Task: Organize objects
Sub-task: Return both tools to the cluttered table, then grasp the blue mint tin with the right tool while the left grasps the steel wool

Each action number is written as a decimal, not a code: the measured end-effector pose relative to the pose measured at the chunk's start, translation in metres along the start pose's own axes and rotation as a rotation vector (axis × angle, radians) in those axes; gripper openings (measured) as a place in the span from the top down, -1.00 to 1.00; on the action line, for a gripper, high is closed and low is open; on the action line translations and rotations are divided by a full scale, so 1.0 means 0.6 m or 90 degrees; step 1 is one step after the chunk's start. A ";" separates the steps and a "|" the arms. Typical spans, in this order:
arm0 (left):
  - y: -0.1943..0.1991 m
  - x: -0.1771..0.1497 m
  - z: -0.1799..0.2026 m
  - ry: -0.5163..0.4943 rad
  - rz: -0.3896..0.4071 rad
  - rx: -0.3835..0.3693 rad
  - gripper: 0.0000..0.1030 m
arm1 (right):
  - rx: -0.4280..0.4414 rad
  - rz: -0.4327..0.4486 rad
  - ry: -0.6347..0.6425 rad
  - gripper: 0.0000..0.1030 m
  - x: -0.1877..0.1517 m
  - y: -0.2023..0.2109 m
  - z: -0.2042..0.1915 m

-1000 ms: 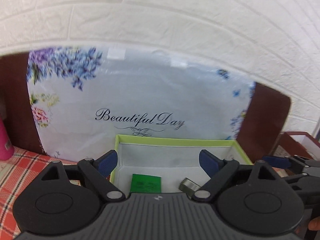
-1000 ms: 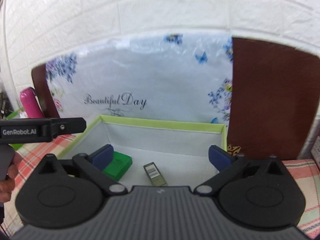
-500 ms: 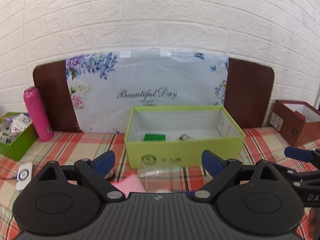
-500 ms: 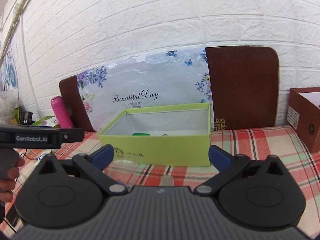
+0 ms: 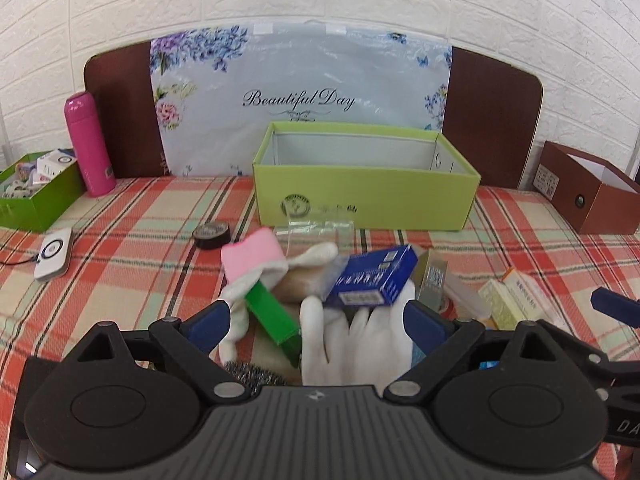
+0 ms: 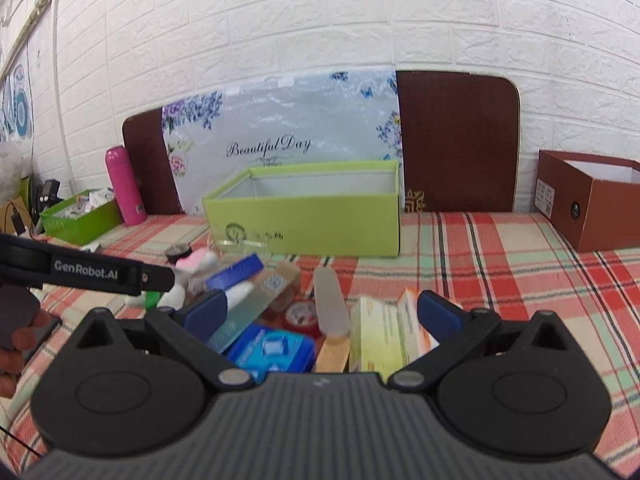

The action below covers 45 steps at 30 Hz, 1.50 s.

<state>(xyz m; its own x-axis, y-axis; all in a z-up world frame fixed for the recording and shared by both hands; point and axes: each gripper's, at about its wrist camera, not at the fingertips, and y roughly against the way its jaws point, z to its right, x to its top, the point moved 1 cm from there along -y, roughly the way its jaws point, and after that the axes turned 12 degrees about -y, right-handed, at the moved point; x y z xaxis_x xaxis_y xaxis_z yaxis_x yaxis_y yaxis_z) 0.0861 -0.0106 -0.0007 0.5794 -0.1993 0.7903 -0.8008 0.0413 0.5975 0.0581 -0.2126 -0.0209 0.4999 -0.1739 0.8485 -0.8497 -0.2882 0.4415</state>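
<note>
A light green open box [image 5: 366, 196] stands at the back of the plaid table; it also shows in the right wrist view [image 6: 304, 216]. In front of it lies a pile of loose items: a blue carton [image 5: 374, 278], a green carton [image 5: 274, 316], a pink sponge [image 5: 250, 256], white gloves [image 5: 352, 346]. My left gripper [image 5: 318, 320] is open and empty above the pile. My right gripper [image 6: 320, 312] is open and empty above a pale yellow carton [image 6: 378, 336], a blue case [image 6: 270, 350] and a frosted tube [image 6: 330, 300].
A pink bottle [image 5: 88, 144] and a dark green box of small items [image 5: 34, 192] stand at the left. A brown box [image 5: 588, 196] stands at the right. A black tape roll [image 5: 211, 236] and a white device [image 5: 54, 254] lie on the cloth. The wall is behind.
Both grippers have pulled back from over the light green box towards the near side. The pile of loose items has come into view under them. Both stay open.
</note>
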 end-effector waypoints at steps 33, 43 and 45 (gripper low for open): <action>-0.009 -0.128 -0.084 0.064 -0.073 -0.008 -0.87 | 0.012 -0.103 0.073 -0.23 -0.070 -0.073 -0.057; -0.088 -0.101 -0.099 0.185 -0.089 -0.075 -0.66 | 0.064 -0.156 0.105 -0.21 -0.086 0.025 -0.039; -0.100 -0.100 -0.097 0.206 -0.090 -0.092 -0.59 | 0.058 -0.162 0.110 -0.21 -0.095 0.036 -0.036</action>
<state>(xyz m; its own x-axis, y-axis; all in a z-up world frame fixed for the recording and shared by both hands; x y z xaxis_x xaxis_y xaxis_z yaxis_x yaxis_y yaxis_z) 0.1084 0.0561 -0.0763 0.7187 0.1057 0.6872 -0.6936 0.1777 0.6981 0.0078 -0.1882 -0.0536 0.6515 0.0742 0.7550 -0.6792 -0.3863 0.6241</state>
